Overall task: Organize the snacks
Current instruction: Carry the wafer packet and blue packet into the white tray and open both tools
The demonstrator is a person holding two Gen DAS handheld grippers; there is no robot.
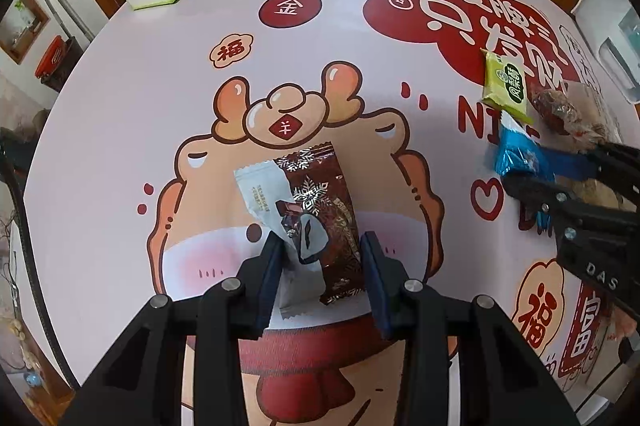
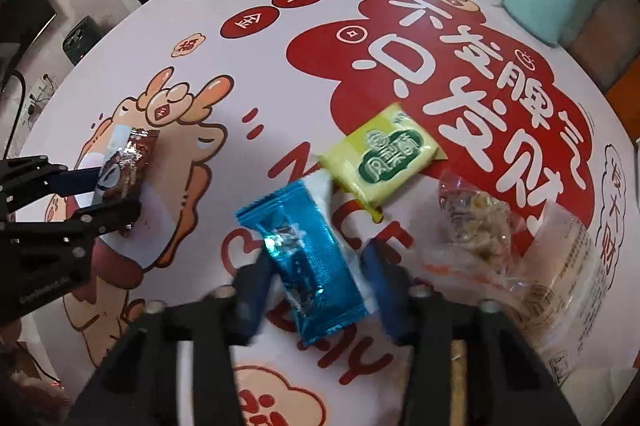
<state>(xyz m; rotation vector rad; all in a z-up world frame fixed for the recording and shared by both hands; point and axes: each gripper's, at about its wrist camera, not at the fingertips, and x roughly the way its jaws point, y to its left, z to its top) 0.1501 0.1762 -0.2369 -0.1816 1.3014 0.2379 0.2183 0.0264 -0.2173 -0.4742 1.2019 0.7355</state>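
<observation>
Brown foil with a white end: that is the chocolate snack packet [image 1: 308, 210] lying flat on the printed tablecloth [image 1: 120, 98], seen from my left wrist. My left gripper [image 1: 324, 278] straddles its near end, fingers [image 1: 272, 274] partly closed at both flanks. I judge them to be touching the wrapper; a firm pinch I cannot confirm. Off to the right, the right gripper [image 1: 532, 174] reaches at the blue packet [image 1: 516, 154], beside the green packet [image 1: 506, 86] and a clear bag of snacks [image 1: 568, 114].

From my right wrist, the blue packet [image 2: 304, 262] lies between my right gripper's [image 2: 316, 286] blurred fingers [image 2: 380, 274], which bracket it without clearly pressing. The green packet [image 2: 380, 154] lies just beyond, the clear bag [image 2: 496, 234] to the right.

Judgement: both hands are at the grasping step. Next comes closing fully on each wrapper, then lifting without crushing and carrying them to the group of snacks.
</observation>
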